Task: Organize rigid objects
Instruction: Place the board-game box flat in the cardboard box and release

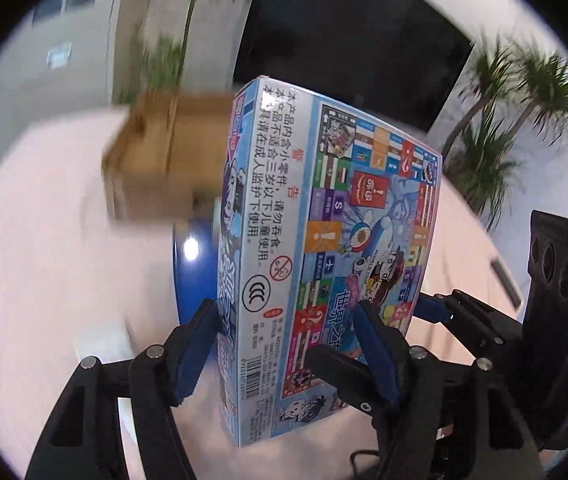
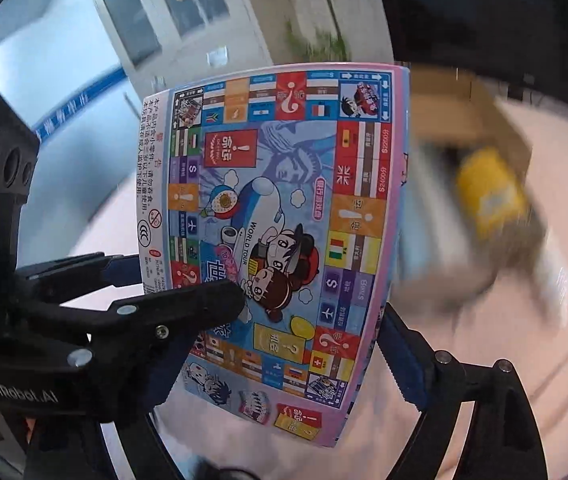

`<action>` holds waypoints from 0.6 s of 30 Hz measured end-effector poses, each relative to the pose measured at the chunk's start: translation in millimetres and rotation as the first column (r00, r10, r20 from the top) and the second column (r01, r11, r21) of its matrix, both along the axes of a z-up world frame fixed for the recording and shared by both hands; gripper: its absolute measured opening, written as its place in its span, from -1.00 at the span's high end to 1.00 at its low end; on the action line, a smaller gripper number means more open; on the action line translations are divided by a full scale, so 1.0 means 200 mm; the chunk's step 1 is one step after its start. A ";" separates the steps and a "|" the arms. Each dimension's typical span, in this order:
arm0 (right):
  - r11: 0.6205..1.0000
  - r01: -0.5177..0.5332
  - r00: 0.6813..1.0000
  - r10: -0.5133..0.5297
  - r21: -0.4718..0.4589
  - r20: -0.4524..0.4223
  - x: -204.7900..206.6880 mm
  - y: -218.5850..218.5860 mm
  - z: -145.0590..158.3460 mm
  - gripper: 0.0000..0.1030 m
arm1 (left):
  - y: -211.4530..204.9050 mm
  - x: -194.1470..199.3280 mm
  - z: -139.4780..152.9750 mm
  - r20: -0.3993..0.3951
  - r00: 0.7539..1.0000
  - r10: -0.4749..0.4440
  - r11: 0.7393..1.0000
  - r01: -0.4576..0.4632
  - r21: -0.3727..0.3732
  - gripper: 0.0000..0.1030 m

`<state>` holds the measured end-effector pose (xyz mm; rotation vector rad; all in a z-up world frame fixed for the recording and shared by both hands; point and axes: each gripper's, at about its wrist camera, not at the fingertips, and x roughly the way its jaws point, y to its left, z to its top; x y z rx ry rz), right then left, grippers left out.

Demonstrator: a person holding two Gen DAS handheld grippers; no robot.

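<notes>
Board game box upright, long axis vertical, both grippers clamping it

Left gripper build: black plastic linkage arms, blue finger pads, silver pivot pins.
Right gripper build: matching black arms, blue pads, silver screws.
Marking: "GenRobot.AI" is printed in white on the left gripper's body, as seen in the right wrist view.
</notes>
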<state>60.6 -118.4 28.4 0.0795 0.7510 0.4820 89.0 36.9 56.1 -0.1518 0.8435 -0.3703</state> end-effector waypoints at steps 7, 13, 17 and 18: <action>0.999 0.022 0.995 -0.025 0.035 0.093 0.59 0.01 0.39 -0.69 | 0.04 0.67 0.26 0.072 0.997 -0.026 0.999 0.024 0.033 -0.33; 1.000 -0.003 0.998 0.006 0.031 -0.066 1.20 0.05 0.26 -0.69 | 0.13 1.26 0.02 -0.108 0.994 0.002 1.000 0.000 0.011 -0.33; 0.999 -0.015 0.976 0.021 0.030 -0.215 1.51 0.13 0.00 -0.69 | 0.22 1.43 -0.31 -0.256 0.966 0.035 0.999 -0.036 0.001 -0.33; 0.999 -0.017 0.968 0.024 0.028 -0.250 1.56 0.15 -0.06 -0.69 | 0.22 1.45 -0.38 -0.286 0.957 0.041 0.999 -0.041 0.005 -0.30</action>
